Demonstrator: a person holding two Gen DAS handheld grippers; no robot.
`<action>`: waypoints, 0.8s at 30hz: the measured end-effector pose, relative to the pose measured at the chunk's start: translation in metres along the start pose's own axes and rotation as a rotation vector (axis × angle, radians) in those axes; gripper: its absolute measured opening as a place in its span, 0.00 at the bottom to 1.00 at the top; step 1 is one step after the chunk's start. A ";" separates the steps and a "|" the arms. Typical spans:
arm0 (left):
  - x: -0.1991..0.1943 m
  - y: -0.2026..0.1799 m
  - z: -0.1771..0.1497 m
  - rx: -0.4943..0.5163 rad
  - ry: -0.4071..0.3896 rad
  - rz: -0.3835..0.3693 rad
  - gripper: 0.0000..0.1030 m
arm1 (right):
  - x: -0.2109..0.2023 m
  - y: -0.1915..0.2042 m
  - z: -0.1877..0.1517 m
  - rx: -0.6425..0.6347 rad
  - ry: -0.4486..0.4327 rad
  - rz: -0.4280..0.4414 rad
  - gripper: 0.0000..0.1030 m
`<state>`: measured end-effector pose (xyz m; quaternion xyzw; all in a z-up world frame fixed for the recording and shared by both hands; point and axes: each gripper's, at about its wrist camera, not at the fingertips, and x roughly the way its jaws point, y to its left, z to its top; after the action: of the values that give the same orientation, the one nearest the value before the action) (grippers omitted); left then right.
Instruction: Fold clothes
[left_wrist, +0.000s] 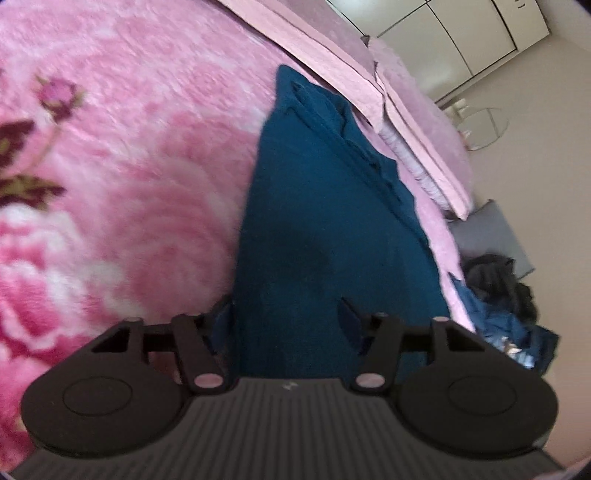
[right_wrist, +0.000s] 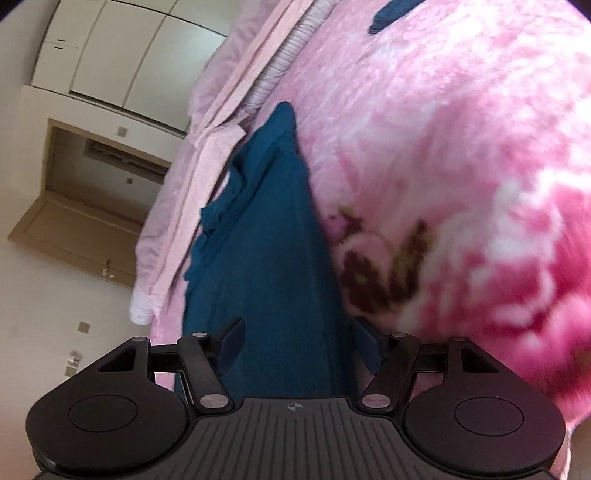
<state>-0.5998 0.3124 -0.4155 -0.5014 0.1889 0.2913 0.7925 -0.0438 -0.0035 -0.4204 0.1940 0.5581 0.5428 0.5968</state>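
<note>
A dark teal-blue garment (left_wrist: 317, 206) lies stretched in a long strip on the pink floral blanket (left_wrist: 129, 166), near the bed's edge. My left gripper (left_wrist: 284, 314) is open right over its near end, with the cloth running between the widely spread fingers (left_wrist: 349, 317). In the right wrist view the same garment (right_wrist: 273, 229) runs away from me along the blanket (right_wrist: 443, 147). My right gripper (right_wrist: 299, 339) is open too, and the fabric fills the gap between its fingers (right_wrist: 232, 338). Whether the pads touch the cloth is unclear.
Pale pink bedding (left_wrist: 417, 122) lies folded along the bed edge. A pile of dark and blue clothes (left_wrist: 506, 291) sits on the floor beside a grey cushion (left_wrist: 487, 232). A white wardrobe (right_wrist: 122, 55) and an open door (right_wrist: 81, 221) are beyond the bed.
</note>
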 end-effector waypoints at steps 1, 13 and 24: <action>0.003 0.004 0.001 -0.016 0.019 -0.024 0.35 | 0.002 -0.001 0.004 0.001 0.007 0.010 0.65; 0.017 0.022 -0.002 -0.078 0.078 -0.158 0.17 | 0.010 -0.007 -0.001 0.002 0.094 0.093 0.51; 0.005 0.013 -0.002 -0.010 0.024 -0.103 0.05 | 0.031 -0.002 -0.006 0.018 0.123 0.053 0.05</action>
<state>-0.6043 0.3163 -0.4278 -0.5177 0.1709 0.2450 0.8017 -0.0543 0.0204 -0.4378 0.1805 0.5934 0.5642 0.5450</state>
